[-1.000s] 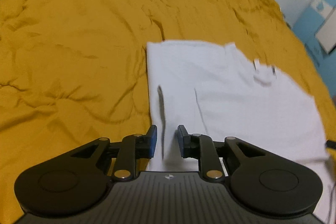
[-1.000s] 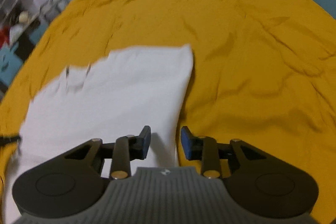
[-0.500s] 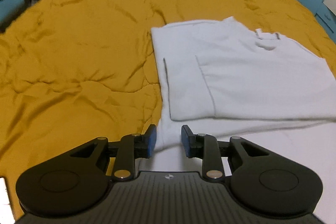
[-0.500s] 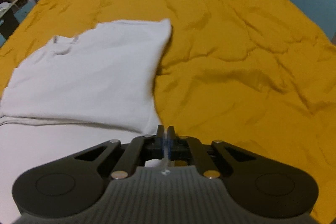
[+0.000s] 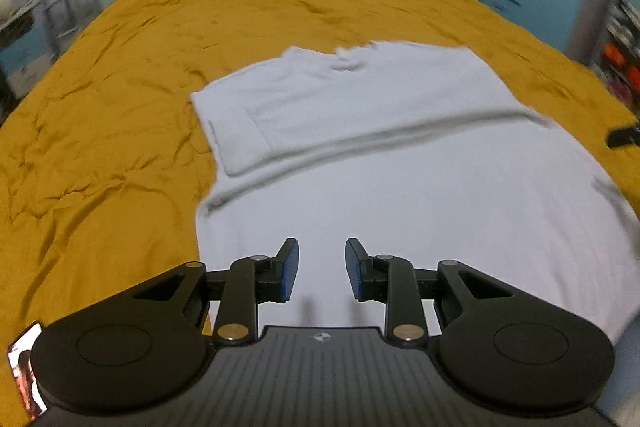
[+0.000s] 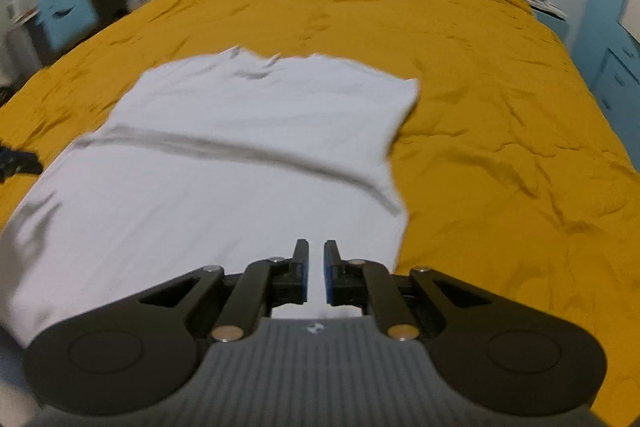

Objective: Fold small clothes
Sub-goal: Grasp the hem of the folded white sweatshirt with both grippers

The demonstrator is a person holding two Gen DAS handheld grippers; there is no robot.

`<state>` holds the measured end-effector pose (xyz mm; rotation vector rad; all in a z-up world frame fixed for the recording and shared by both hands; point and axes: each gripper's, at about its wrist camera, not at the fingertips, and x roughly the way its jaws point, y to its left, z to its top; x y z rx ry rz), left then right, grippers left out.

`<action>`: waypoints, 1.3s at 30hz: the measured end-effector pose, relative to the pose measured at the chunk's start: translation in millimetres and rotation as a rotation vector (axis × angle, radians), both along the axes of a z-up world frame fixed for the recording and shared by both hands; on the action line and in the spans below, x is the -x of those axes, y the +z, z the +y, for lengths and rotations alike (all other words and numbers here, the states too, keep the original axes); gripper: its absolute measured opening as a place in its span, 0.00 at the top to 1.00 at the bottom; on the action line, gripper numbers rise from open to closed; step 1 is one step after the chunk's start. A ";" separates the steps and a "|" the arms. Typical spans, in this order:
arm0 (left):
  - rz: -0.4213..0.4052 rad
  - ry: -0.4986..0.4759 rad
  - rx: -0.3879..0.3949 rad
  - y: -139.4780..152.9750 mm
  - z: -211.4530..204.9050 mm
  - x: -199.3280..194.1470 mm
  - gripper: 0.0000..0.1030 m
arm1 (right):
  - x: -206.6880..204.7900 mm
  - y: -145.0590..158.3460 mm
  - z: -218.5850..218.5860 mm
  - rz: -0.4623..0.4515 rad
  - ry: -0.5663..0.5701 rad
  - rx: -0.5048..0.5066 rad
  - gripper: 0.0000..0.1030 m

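A white T-shirt lies flat on the mustard-yellow bedspread, collar at the far end, sleeves folded in over the body. It also shows in the right wrist view. My left gripper is open and empty, low over the shirt's near left part. My right gripper has its jaws a narrow gap apart over the shirt's near right corner; no cloth shows between them.
The bedspread is wrinkled all around the shirt. The other gripper's dark tip shows at the right edge, and at the left edge in the right wrist view. Blue furniture and shelves stand beyond the bed.
Both grippers have pulled back toward the shirt's near hem, so more of the shirt shows. The right gripper's jaws closed half a second ago and now stand slightly apart. The left stayed open.
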<state>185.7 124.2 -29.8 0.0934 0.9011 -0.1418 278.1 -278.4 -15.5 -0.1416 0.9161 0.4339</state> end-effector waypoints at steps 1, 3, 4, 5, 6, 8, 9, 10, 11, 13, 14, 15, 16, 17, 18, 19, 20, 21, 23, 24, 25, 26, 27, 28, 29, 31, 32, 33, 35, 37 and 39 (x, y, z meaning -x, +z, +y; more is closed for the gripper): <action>0.004 -0.025 -0.001 0.9 -3.3 8.1 0.68 | 11.3 -0.2 2.7 0.002 0.022 0.005 0.96; 0.008 -0.068 -0.004 -0.8 -7.6 25.6 0.67 | 30.5 -4.0 8.3 0.006 0.051 0.024 0.90; 0.010 -0.095 -0.013 -1.5 -10.7 34.2 0.67 | 38.4 -6.3 10.7 0.008 0.062 0.034 0.85; 0.011 -0.115 -0.020 -3.2 -12.4 40.9 0.63 | 45.8 -8.8 12.9 0.008 0.074 0.041 0.84; 0.013 -0.138 -0.028 -4.2 -15.2 48.1 0.60 | 55.9 -11.7 15.9 0.008 0.092 0.048 0.83; 0.010 -0.191 -0.043 -9.1 -19.4 61.0 0.39 | 71.0 -16.6 20.1 0.015 0.129 0.053 0.81; 0.010 -0.212 -0.046 -12.0 -20.6 66.2 0.36 | 78.8 -18.5 22.3 0.018 0.147 0.055 0.79; 0.018 -0.231 -0.050 -15.5 -21.8 71.6 0.35 | 84.7 -21.0 23.9 0.022 0.163 0.059 0.76; 0.029 -0.248 -0.055 -18.4 -23.8 77.2 0.35 | 91.0 -23.5 26.7 0.027 0.177 0.066 0.74; 0.048 -0.281 -0.071 -24.9 -25.8 86.0 0.32 | 103.6 -29.3 31.0 0.037 0.203 0.090 0.62; 0.054 -0.299 -0.082 -27.9 -27.2 91.2 0.28 | 108.5 -31.8 32.4 0.039 0.214 0.102 0.59; 0.056 -0.317 -0.098 -30.8 -28.5 95.8 0.26 | 115.7 -34.9 33.8 0.040 0.231 0.119 0.55; 0.058 -0.333 -0.117 -33.8 -30.0 99.8 0.24 | 120.3 -37.2 34.6 0.040 0.244 0.133 0.53; 0.061 -0.351 -0.138 -36.8 -31.8 103.9 0.21 | 126.2 -39.9 35.1 0.040 0.261 0.150 0.53; 0.066 -0.368 -0.159 -39.6 -33.1 107.1 0.19 | 130.7 -42.8 36.8 0.039 0.273 0.166 0.50; 0.072 -0.387 -0.187 -43.5 -35.1 110.3 0.17 | 135.4 -46.2 37.6 0.037 0.291 0.190 0.45; 0.077 -0.407 -0.221 -48.0 -37.4 113.5 0.16 | 141.2 -49.7 38.9 0.031 0.311 0.222 0.42; 0.082 -0.424 -0.251 -52.4 -39.3 116.7 0.16 | 141.9 -53.3 40.5 0.025 0.328 0.251 0.39; 0.097 -0.451 -0.316 -63.4 -43.4 121.6 0.15 | 151.7 -60.5 43.7 0.007 0.381 0.319 0.35; 0.103 -0.457 -0.342 -68.4 -44.5 124.0 0.15 | 155.5 -64.2 45.1 -0.002 0.407 0.349 0.33; 0.111 -0.463 -0.367 -73.7 -45.7 125.5 0.15 | 157.6 -67.3 46.2 -0.008 0.423 0.367 0.31; 0.117 -0.468 -0.387 -78.2 -46.6 126.5 0.14 | 159.4 -69.7 47.5 -0.014 0.436 0.381 0.30; 0.114 -0.473 -0.408 -82.6 -47.7 127.6 0.14 | 160.0 -72.7 47.7 -0.017 0.445 0.390 0.28; 0.105 -0.482 -0.429 -86.6 -49.7 129.6 0.11 | 160.0 -75.3 48.2 -0.017 0.451 0.394 0.26; 0.099 -0.491 -0.447 -90.3 -51.7 131.0 0.08 | 159.3 -77.7 48.5 -0.017 0.456 0.397 0.25; 0.097 -0.506 -0.475 -96.8 -55.4 133.0 0.02 | 158.5 -83.0 49.3 -0.016 0.468 0.406 0.21; 0.101 -0.515 -0.492 -100.6 -57.9 134.0 0.00 | 159.0 -85.5 50.1 -0.016 0.477 0.413 0.20; 0.105 -0.527 -0.512 -103.8 -60.6 134.9 0.00 | 159.5 -88.1 50.7 -0.017 0.489 0.420 0.20; 0.109 -0.552 -0.552 -111.3 -65.8 137.2 0.00 | 157.4 -92.8 51.3 -0.017 0.504 0.438 0.20; 0.110 -0.553 -0.588 -118.8 -68.9 136.8 0.00 | 154.9 -94.2 52.5 -0.013 0.503 0.434 0.20; 0.106 -0.550 -0.628 -126.0 -72.0 135.6 0.00 | 152.6 -95.6 51.9 -0.009 0.498 0.423 0.20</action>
